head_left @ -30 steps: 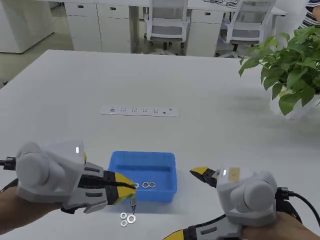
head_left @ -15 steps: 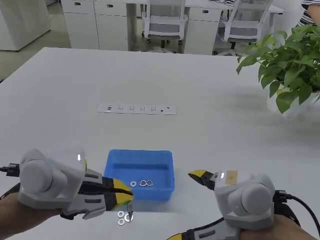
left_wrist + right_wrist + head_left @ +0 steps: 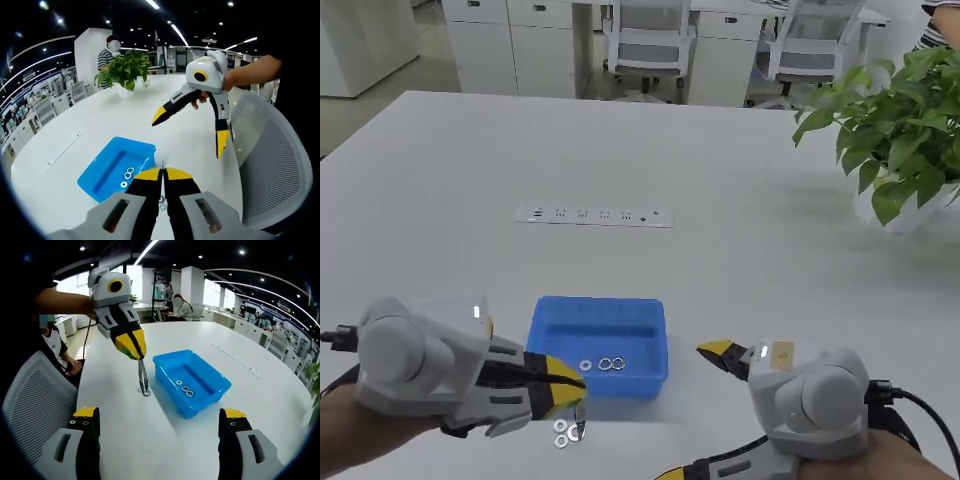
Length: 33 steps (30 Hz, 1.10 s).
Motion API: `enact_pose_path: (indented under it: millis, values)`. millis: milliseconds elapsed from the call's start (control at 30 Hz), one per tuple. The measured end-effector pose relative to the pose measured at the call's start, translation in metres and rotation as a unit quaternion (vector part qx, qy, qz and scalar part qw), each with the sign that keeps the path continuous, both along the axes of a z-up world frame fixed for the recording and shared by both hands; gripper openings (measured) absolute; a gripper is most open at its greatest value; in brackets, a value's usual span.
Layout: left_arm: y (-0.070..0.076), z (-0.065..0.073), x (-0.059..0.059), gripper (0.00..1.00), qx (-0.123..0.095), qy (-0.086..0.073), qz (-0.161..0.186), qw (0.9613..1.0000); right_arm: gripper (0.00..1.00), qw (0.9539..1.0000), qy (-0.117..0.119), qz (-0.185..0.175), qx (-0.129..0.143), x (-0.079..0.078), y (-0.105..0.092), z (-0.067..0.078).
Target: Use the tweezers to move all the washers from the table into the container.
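We work at a wide white table (image 3: 650,150), and the blue container (image 3: 600,308) on it near our edge is our mark for everything else. Far beyond the container, past the table's far edge, stand office chairs (image 3: 645,40). A leafy plant (image 3: 895,120) in a white pot sits on the table, well off to the container's right and farther back. In the left gripper view, a grey mesh chair (image 3: 272,150) stands off the table's edge on our side of the container.

The left gripper (image 3: 575,388) hovers at the container's near left corner, its jaws drawn narrow and clamped on the tweezers (image 3: 143,375). The right gripper (image 3: 682,411) hangs to the right of the container's near right corner, apart from it. Its jaws are spread wide with nothing between them.

A white power strip (image 3: 595,216) lies flat on the table behind the container, well apart from it.

The tweezers point down from the left gripper to the table just in front of the container's near wall. Their tips reach a small cluster of washers (image 3: 565,433) lying there, and we cannot tell whether they pinch one. Three more washers lie on the container's floor by its near wall, two touching and one just to their left.
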<state>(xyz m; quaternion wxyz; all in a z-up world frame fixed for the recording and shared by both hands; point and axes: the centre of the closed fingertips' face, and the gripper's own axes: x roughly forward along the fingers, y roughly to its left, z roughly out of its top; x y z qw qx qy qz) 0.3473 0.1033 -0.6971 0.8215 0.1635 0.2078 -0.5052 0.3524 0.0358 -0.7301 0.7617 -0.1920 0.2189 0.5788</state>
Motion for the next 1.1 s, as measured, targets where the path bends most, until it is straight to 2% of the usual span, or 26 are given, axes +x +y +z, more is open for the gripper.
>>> enact_pose_path:
  millis: [267, 500, 800, 1100]
  values:
    - [0.003, -0.006, -0.003, 0.06, -0.002, 0.008, 0.004, 1.0, 1.0, 1.0, -0.001, 0.005, 0.002, -0.002, 0.002, 0.001]
    - [0.001, -0.005, -0.004, 0.06, -0.002, 0.003, 0.006, 1.0, 0.96, 0.9997, -0.007, 0.023, 0.006, -0.004, 0.007, 0.002]
    - [0.0, -0.003, -0.005, 0.06, 0.004, 0.002, 0.001, 1.0, 0.74, 0.9964, -0.022, 0.082, 0.004, -0.011, 0.02, 0.003]
    - [-0.001, -0.002, -0.007, 0.06, 0.007, 0.002, 0.0, 1.0, 0.55, 0.9881, -0.044, 0.146, -0.018, -0.015, 0.037, -0.007]
